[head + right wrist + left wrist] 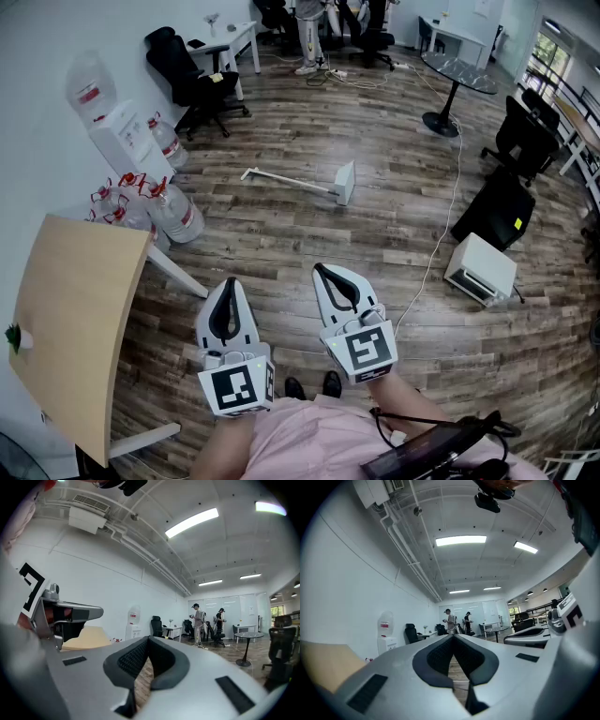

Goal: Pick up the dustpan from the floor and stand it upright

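1. Here we hold the left gripper (228,283) low before us, jaws clenched tip to tip around nothing.
2. Our right gripper (325,272), just beside it at 3 o'clock, is pinched closed too and is empty.
3. The dustpan (344,183) lies on the wooden floor (375,246) at 12 o'clock, well apart from both grippers.
4. Its long handle (286,181) points toward 9 o'clock.

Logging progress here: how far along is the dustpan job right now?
Nothing looks done: the dustpan lies flat on the wood floor, well ahead of the person. Nothing is in hand: the left gripper and right gripper are both shut and empty, near the body. Left: approach, grasp it, stand it upright.
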Available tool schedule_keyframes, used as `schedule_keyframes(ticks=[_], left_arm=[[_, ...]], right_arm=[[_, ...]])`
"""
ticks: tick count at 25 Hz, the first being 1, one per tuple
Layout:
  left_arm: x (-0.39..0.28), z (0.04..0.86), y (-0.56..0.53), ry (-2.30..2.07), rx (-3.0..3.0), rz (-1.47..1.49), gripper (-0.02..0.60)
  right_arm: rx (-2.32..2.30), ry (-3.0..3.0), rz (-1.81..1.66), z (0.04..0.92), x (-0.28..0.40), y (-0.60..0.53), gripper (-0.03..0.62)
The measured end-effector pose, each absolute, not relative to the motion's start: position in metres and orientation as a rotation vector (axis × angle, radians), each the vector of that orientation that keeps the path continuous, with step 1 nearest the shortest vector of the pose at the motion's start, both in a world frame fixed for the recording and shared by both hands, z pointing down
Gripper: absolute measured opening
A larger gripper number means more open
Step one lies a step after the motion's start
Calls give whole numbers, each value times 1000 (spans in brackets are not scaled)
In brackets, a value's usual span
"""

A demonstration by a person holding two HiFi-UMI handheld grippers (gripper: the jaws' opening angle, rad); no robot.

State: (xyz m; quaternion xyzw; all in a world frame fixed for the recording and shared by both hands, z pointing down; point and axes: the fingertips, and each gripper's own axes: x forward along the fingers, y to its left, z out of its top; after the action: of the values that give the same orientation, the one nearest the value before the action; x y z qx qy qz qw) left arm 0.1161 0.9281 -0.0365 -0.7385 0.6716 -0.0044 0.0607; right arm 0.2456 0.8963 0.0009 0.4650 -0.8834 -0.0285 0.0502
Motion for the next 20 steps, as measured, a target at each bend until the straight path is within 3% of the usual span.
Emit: schedule_keyframes(ticks=[20], left_arm=[[161,-28,914,2066,-2211,-55,9]], right_arm=[[1414,-2719,-70,11,294,876,0]])
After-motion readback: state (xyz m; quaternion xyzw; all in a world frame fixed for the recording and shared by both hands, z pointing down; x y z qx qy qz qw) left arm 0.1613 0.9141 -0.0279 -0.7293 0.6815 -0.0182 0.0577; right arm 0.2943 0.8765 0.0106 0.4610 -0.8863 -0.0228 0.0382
